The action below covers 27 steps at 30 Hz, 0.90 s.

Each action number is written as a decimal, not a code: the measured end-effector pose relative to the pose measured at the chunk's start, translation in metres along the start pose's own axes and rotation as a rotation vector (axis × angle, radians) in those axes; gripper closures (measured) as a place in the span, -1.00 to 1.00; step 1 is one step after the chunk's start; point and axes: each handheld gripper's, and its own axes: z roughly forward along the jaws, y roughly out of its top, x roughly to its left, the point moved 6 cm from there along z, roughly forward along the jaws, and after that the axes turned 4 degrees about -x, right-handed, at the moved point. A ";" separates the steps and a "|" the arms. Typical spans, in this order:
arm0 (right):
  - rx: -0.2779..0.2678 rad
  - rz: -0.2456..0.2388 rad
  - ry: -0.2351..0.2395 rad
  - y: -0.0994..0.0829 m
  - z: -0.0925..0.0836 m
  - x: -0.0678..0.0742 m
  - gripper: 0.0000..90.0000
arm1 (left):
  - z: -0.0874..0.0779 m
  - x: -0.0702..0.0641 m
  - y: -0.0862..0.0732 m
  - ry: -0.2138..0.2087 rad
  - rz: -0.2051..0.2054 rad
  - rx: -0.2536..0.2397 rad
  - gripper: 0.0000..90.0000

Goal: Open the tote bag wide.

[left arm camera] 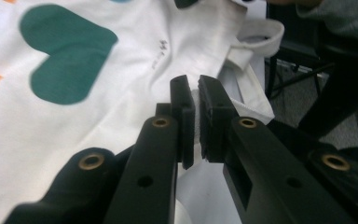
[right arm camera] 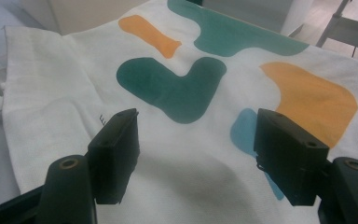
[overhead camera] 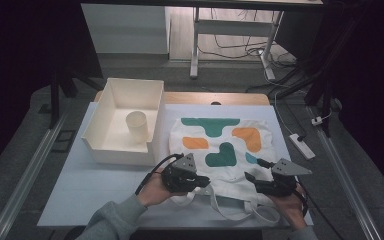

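At the near edge of the worktop, the left gripper pinches the bag hem, likely to lift it; the right gripper hovers, fingers spread.

a pale counter carries a white tote bag printed with green, orange and blue shapes, spread flat on the right half with its handles trailing over the near edge. left of it, touching or nearly so, sits an open cream box. a strip of what may be bare wood shows along the far edge.
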 end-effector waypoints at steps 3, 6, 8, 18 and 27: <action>-0.007 0.007 0.000 0.002 -0.001 0.000 -0.31 | -0.001 0.007 0.004 0.019 -0.009 -0.010 0.89; -0.014 0.009 0.000 0.003 -0.002 0.000 -0.31 | -0.003 0.013 0.009 0.026 -0.026 -0.030 0.89; -0.013 0.009 -0.001 0.002 -0.003 0.000 -0.31 | -0.004 0.017 0.012 0.041 -0.029 -0.035 0.89; -0.022 0.009 0.002 0.005 -0.003 0.001 -0.31 | -0.003 0.048 0.016 0.098 -0.118 -0.078 0.89; -0.025 -0.006 0.027 0.009 -0.002 0.009 -0.31 | 0.003 0.056 0.014 0.133 -0.137 -0.082 0.89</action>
